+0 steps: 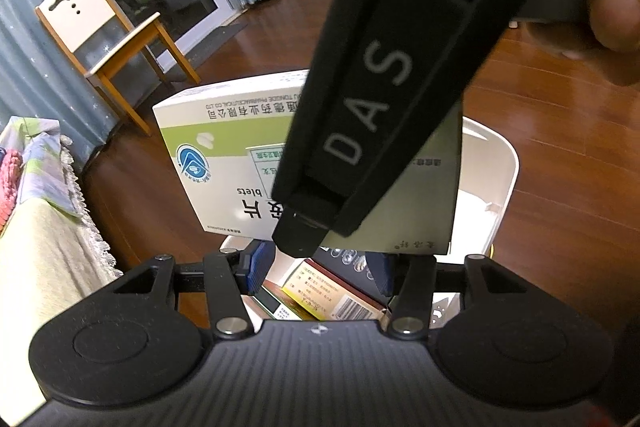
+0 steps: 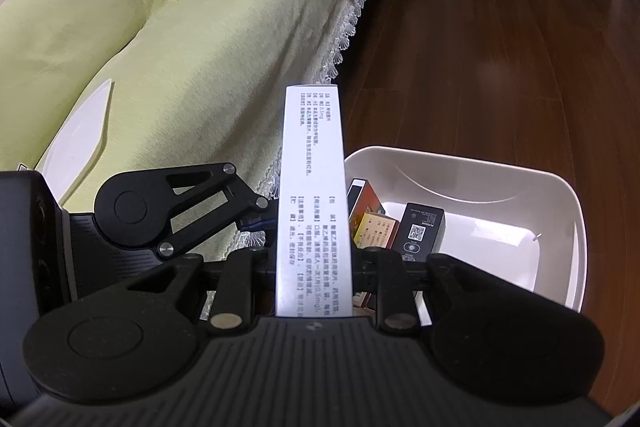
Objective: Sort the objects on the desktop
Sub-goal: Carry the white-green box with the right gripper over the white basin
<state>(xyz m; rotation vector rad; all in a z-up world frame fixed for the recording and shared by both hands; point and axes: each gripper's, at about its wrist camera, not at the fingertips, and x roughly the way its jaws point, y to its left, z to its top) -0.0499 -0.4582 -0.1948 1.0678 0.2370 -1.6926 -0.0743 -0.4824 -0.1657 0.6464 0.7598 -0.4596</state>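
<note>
Room lay open in the far half of the white bin (image 2: 560, 211); near corner taken by a black box (image 2: 422, 231) and a yellow box (image 2: 374, 233). Hemmed on the left by sofa (image 2: 160, 67) and left gripper (image 1: 318, 271), pads apart, empty. Clamped in the right gripper (image 2: 312, 267) by the bin's rim: medicine box (image 2: 312, 187), thin edge up, long axis pointed ahead along the fingers.

I was working in a home living room: dark wooden floorboards (image 2: 480, 67) ran right of a sofa (image 2: 160, 67) under a yellow-green cover, with blue curtains (image 1: 32, 67) and a wooden chair (image 1: 104, 27) upper left.
</note>
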